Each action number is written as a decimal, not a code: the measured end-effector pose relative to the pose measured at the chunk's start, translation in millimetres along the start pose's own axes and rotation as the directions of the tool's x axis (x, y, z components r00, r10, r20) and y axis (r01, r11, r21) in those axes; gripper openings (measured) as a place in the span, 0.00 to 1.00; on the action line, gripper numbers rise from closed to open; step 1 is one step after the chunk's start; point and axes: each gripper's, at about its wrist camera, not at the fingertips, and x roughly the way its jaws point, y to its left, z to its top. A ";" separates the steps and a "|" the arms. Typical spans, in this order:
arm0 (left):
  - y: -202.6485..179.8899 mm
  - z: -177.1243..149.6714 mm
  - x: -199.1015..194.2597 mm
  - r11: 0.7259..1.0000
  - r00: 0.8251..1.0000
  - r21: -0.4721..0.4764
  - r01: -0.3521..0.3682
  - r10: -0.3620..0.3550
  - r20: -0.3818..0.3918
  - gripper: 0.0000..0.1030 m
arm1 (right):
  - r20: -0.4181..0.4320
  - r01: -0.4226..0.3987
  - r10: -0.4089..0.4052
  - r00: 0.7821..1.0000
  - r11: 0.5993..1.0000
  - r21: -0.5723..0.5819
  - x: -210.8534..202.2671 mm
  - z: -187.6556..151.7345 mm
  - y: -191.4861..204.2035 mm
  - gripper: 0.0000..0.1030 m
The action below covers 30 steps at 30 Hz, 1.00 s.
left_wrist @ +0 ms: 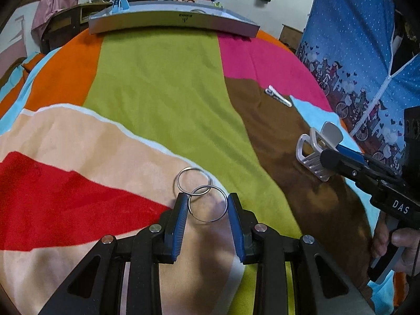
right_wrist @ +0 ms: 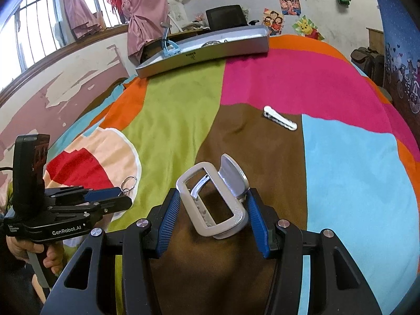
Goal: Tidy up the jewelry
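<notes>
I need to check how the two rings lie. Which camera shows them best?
The left wrist view: the rings lie large and overlapping on the blanket, at the left gripper fingertips. The right wrist view shows them small, partly behind that gripper.

Two low, close forward views over one striped blanket (left_wrist: 162,84)

I see a multicoloured blanket (right_wrist: 341,173) spread flat, pink curtains (right_wrist: 147,10) knotted beside a barred window (right_wrist: 34,31), cartoon posters (right_wrist: 288,1) on the wall (one shows a yellow bear), and a black chair (right_wrist: 225,17).
</notes>
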 end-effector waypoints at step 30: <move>48.4 244.1 3.4 0.998 0.971 -0.008 0.066 -0.062 0.232 0.29 | 0.176 -0.063 0.077 0.981 0.994 -0.086 19.8 192.6 -10.3 0.46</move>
